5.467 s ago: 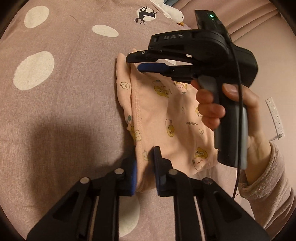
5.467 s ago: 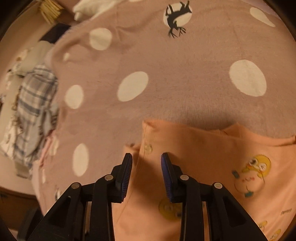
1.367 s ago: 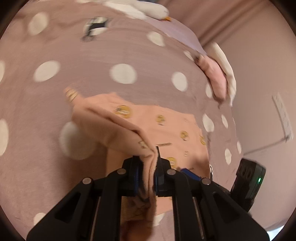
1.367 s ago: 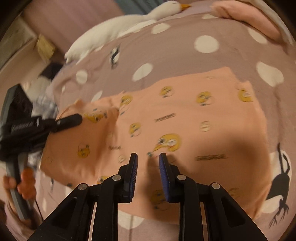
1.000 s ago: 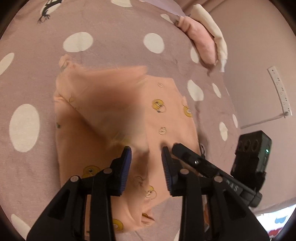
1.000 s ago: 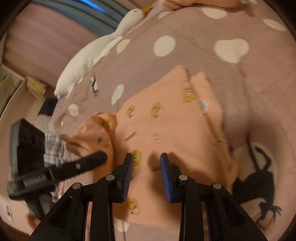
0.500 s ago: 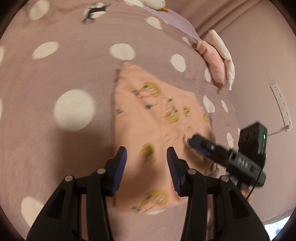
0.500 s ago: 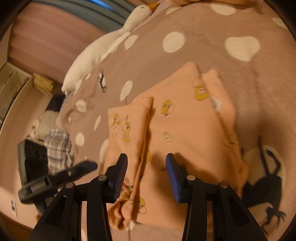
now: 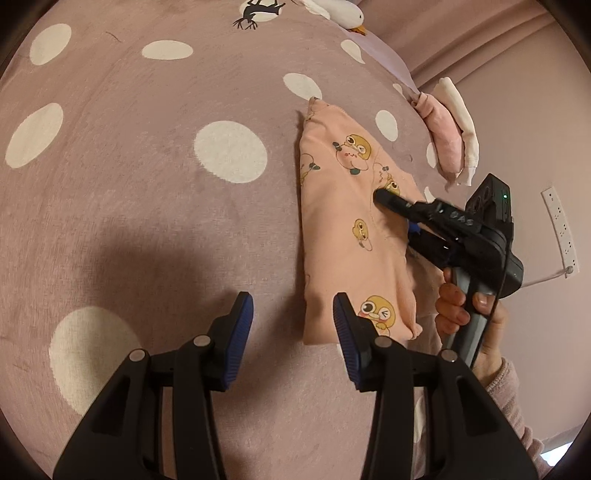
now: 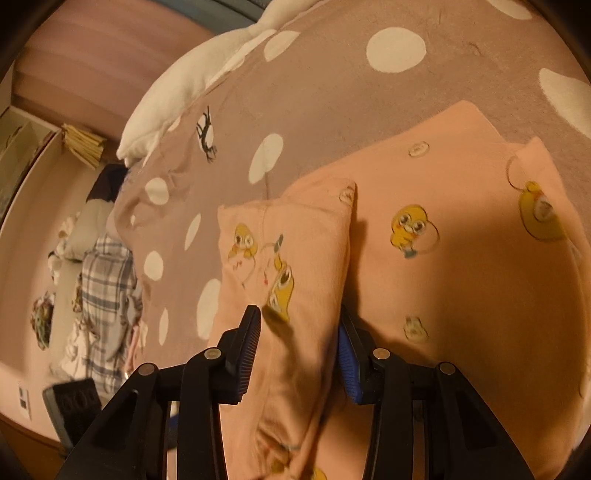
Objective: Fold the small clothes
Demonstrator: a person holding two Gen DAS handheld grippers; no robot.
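Across the mauve dotted blanket (image 9: 129, 177) lies the peach garment (image 9: 343, 236), partly folded (duck prints up), a white plush goose (image 9: 332, 9) beyond. Right gripper (image 10: 299, 332), jaws just closing, straddles the folded flap; left gripper (image 9: 293, 321) gapes empty beside it.

A mauve, white-spotted bed cover (image 9: 129, 177) carries the folded peach garment (image 9: 343, 221), a white goose toy (image 9: 332, 9), and, I think, pink-and-white cloth (image 9: 452, 144) at its edge.
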